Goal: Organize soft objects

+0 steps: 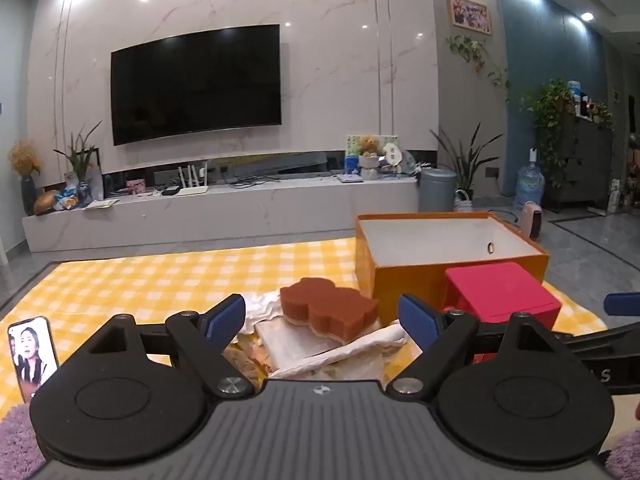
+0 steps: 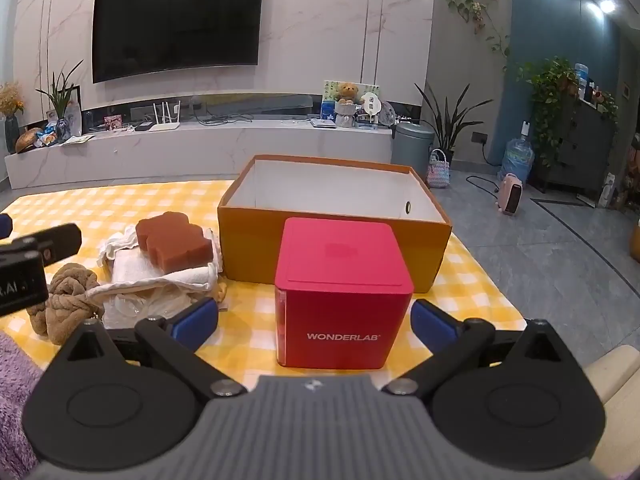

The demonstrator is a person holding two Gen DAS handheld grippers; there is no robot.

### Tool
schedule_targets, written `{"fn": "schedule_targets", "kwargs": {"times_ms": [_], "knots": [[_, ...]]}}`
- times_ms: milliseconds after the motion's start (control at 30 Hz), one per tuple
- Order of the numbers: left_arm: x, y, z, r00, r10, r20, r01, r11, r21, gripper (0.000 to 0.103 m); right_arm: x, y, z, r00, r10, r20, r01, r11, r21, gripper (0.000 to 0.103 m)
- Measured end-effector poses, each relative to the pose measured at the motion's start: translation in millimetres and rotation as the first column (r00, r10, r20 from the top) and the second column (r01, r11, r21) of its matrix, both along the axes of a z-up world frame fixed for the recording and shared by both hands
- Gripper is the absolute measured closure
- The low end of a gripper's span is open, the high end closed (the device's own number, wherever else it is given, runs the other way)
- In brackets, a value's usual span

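The left gripper (image 1: 322, 322) has its jaws spread wide, with nothing between the blue pads (image 1: 224, 318). It tips a little downward and hovers low at the near edge. In the right wrist view its black body (image 2: 24, 268) shows at the far left, level with the right gripper.

The right gripper (image 2: 314, 320) also stands wide apart, its blue pads (image 2: 198, 320) touching nothing. It tilts downward a bit more steeply. One blue fingertip (image 1: 622, 303) and its black arm reach into the left wrist view from the right. The two grippers sit side by side, near each other, not touching.
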State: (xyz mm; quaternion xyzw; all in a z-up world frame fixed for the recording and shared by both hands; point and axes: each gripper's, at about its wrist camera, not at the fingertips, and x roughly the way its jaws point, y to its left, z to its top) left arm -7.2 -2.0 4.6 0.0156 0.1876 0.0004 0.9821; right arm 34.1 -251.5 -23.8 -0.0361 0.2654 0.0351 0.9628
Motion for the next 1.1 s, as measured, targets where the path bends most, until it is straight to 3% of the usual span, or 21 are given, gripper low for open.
{"fn": "schedule_targets", "kwargs": {"times_ms": [133,233,1100], "knots": [[3.3,1.9,-1.1,1.0,-0.023,-0.005,0.023,1.0,-0.01,0.003,-0.3,0.8,0.1,1.0,-0.002,0.001,0.002,1.0,0.003,0.003],[1.2,-1.3,-0.4,1.0,-0.02,0.013,0.02,1.0,0.017,0.009,-0.3,0.9,0.0,1.0,0.0,0.0,0.0,1.0,0.002,0.003],[3.3,4.7,-1.1,0.998,-0.035,-0.042,0.035,0.999,-0.021,0.009,1.4,2.1,-1.2,1.0,-0.002,-0.01,0.002,1.0,0.006,0.003]]}}
